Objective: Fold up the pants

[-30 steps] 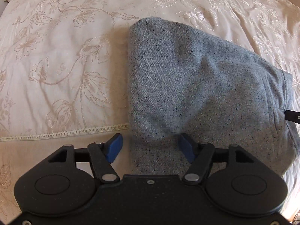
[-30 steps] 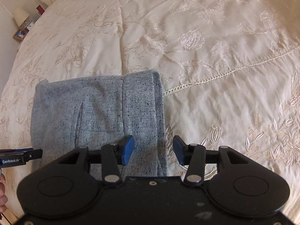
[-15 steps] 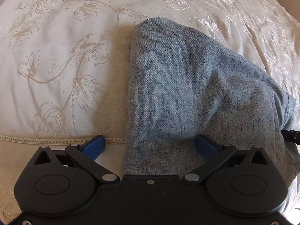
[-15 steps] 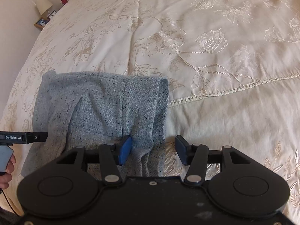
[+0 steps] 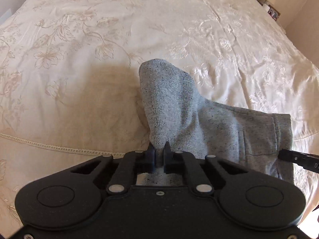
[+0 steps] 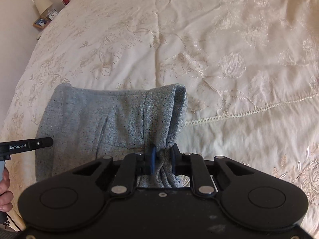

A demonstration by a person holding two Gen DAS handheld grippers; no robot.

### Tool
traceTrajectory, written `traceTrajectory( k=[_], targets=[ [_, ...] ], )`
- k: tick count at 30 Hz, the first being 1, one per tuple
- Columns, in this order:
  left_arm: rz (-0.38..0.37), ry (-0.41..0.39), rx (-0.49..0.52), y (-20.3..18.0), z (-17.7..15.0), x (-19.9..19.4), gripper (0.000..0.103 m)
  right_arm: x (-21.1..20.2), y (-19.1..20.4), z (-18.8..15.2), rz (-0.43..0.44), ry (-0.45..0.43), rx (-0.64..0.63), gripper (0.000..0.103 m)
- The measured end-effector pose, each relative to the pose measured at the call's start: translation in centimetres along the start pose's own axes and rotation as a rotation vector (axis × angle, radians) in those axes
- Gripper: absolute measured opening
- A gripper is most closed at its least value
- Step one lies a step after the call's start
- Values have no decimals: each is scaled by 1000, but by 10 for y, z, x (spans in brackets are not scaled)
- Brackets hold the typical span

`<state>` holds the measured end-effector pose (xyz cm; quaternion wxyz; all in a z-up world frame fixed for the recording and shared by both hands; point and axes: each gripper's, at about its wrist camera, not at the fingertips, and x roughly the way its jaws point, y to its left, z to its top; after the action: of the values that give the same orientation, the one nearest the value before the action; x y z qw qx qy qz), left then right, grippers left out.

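Left gripper [image 5: 159, 154] pinching a raised fold of grey pants [image 5: 175, 99], right gripper [image 6: 162, 156] closing on bunched hem, pants lying on cream bedspread [image 5: 79, 59], only right view showing lamp [image 6: 42, 5], a hand [image 6: 5, 191]

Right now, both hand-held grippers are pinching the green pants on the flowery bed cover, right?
Almost. The pants are gray, not green, as the right wrist view shows. The rest holds: the left hand-held gripper and the right hand-held gripper each pinch the fabric over the flowery bed cover.
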<state>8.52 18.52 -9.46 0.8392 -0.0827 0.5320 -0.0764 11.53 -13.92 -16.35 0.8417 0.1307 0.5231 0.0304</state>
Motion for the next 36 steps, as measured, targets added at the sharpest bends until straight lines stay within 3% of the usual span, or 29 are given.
traceTrajectory(
  k=[3,9,11,14,17,19,23,29,36],
  targets=[
    [64,-77,50,3,-1,-23,9,-22,22,7,33,-42,-59,16],
    [154,-154,-48,60,7,-51,9,-31,87,29,138,-74,-192,15],
    [220,-125,-83,85,11,-44,20,-22,110,39,171,-81,-230,15],
    [337,-67,-163,117,11,-33,18,8,146,56,174,-68,-301,19],
    [337,-76,-222,131,4,-42,18,36,171,66,52,-17,-319,21],
    [335,-93,-223,127,-1,-51,18,37,183,63,28,-29,-339,21],
    [338,-92,-187,110,-7,-64,19,17,197,45,35,-51,-372,21],
    [283,-82,-185,78,-15,-85,21,-27,205,17,47,-99,-364,22],
    [291,-77,-160,39,-30,-104,21,-72,211,-9,68,-138,-364,26]
  ],
)
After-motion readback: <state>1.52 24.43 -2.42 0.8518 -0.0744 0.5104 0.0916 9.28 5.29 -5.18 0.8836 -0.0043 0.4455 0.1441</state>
